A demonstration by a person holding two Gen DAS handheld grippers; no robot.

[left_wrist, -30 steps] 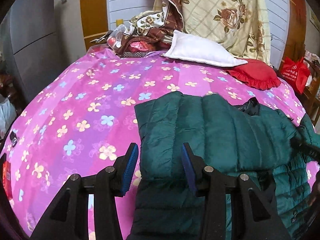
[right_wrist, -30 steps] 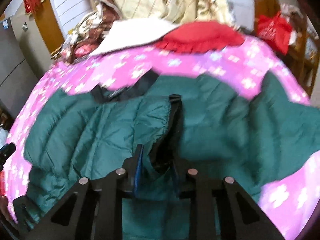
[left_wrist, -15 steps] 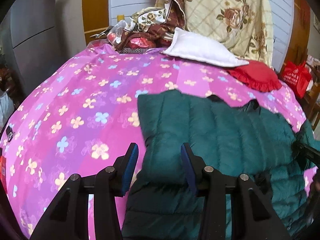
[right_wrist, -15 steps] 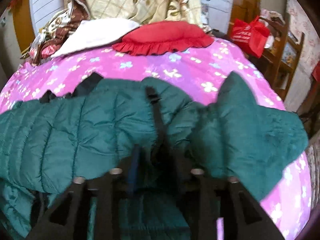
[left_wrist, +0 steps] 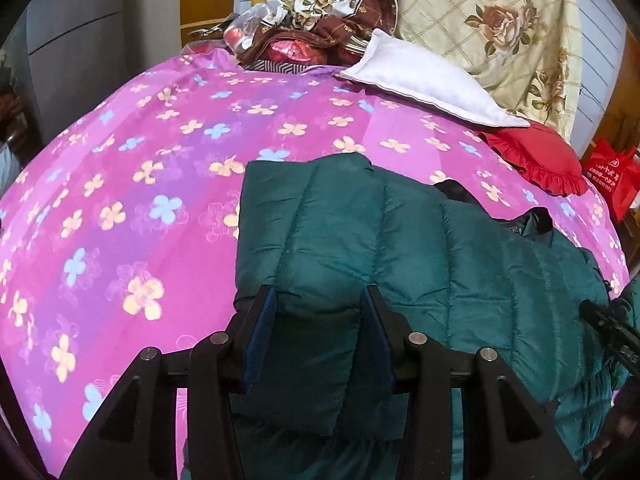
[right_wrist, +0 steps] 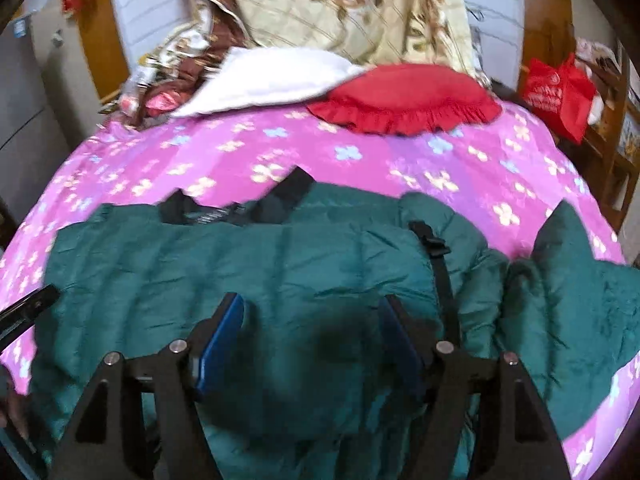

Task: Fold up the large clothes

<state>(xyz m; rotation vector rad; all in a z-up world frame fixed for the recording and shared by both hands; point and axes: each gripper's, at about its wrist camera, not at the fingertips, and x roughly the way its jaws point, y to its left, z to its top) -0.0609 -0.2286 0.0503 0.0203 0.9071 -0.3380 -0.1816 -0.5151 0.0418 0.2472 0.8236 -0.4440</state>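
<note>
**A:** ok so where's each gripper at? Going from closest outward, with the jacket as my reference.

**B:** Left gripper (left_wrist: 318,312) is spread apart, blue pads either side of a puffy fold at the near left edge of the green puffer jacket (left_wrist: 400,248). The fabric bulges between the fingers, but I can't tell whether they're actually pinching it. Right gripper (right_wrist: 312,328) is also spread wide, sitting over the middle of the jacket (right_wrist: 280,264). It's a bit blurry, nothing clamped that I can see.

**A:** and the jacket itself?

**B:** Lying on the pink flowered bedspread (left_wrist: 140,160), left part folded over onto the body, a sleeve sticking out to the right in the right wrist view. A black strap with a buckle (right_wrist: 430,242) runs down it just right of the right gripper, black collar lining at the jacket's far edge.

**A:** beyond that?

**B:** Past the jacket: a red ruffled cushion (right_wrist: 404,98), a white pillow (left_wrist: 420,80) touching it, then a rose-print quilt (left_wrist: 480,20) heaped behind. A red bag (right_wrist: 560,92) sits off to the jacket's far right.
</note>
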